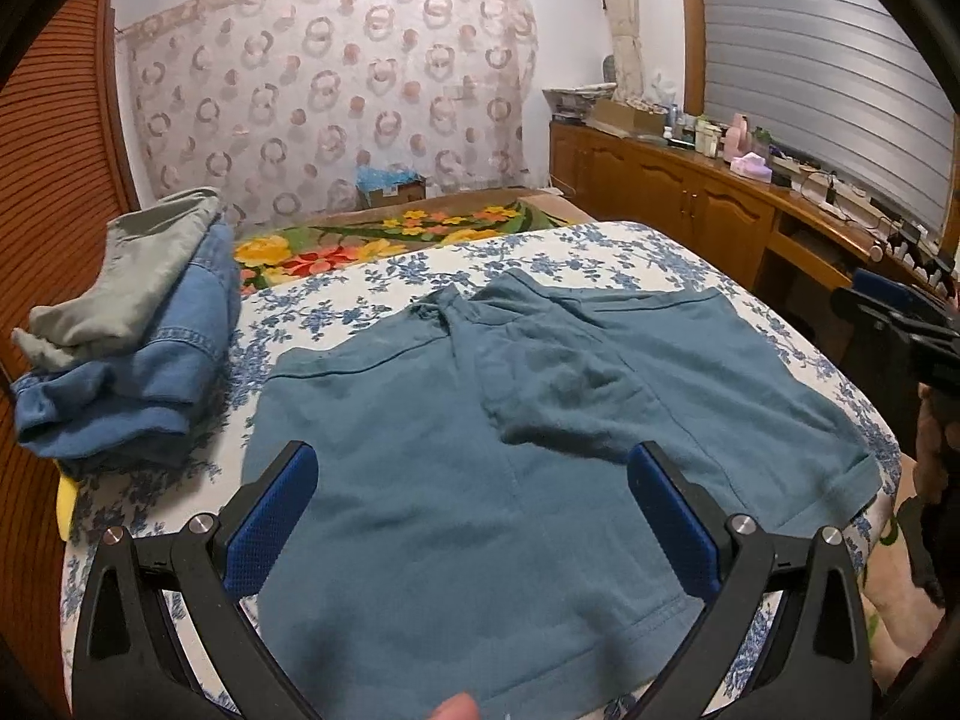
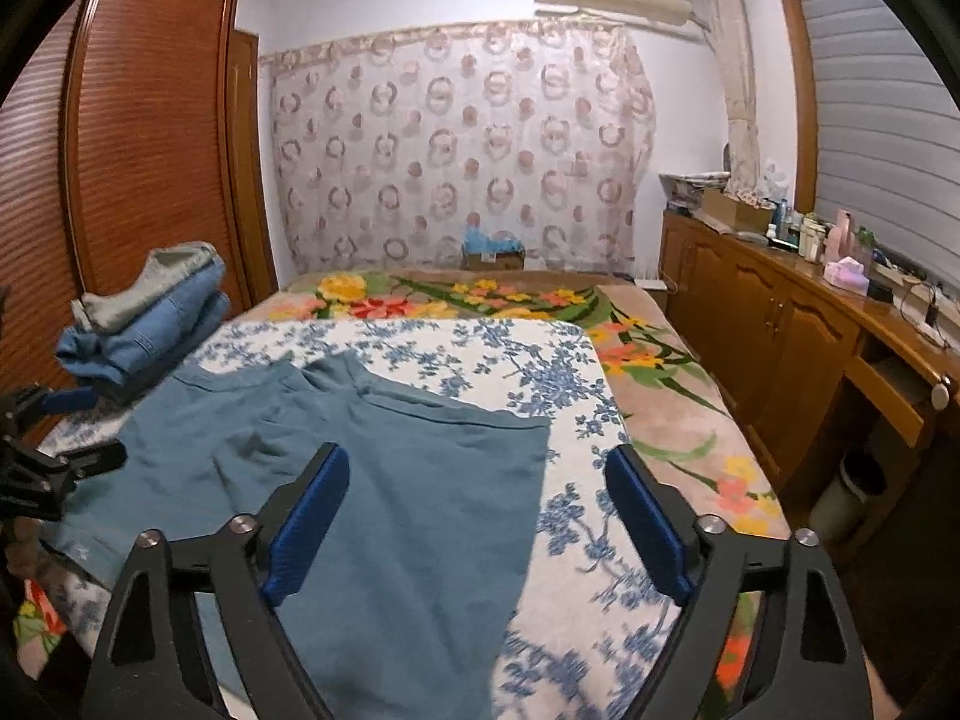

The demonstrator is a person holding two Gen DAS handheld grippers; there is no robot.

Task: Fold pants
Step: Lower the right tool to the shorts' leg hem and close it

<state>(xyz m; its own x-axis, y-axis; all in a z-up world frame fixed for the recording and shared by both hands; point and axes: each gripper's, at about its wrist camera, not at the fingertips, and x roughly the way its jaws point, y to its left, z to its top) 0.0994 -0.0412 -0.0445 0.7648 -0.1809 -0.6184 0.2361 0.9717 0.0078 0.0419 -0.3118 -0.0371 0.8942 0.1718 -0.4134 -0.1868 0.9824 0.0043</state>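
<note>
My left gripper (image 1: 474,516) hung over the shorts (image 1: 540,420) w/ jaws spread wide, blue pads (image 1: 273,522) well apart, nothing pinched btwn them. The cloth lay under the gap; whether the pads touched it I couldn't tell. A fingertip (image 1: 456,707) of mine showed at the bottom edge.

My right gripper (image 2: 477,519) also had jaws wide apart and held nothing. Its left pad (image 2: 309,531) sat over the shorts' right side, its right pad over the floral sheet (image 2: 600,540); the shorts' side edge ran btwn them.

The shorts (image 2: 390,480) lay flat on the sheet on the bed (image 2: 678,414), waistband at the far end, hems toward me, one pocket area rumpled near the middle. A stack of clothes (image 1: 126,330) sat beside them at far left, apart from the shorts.
</note>
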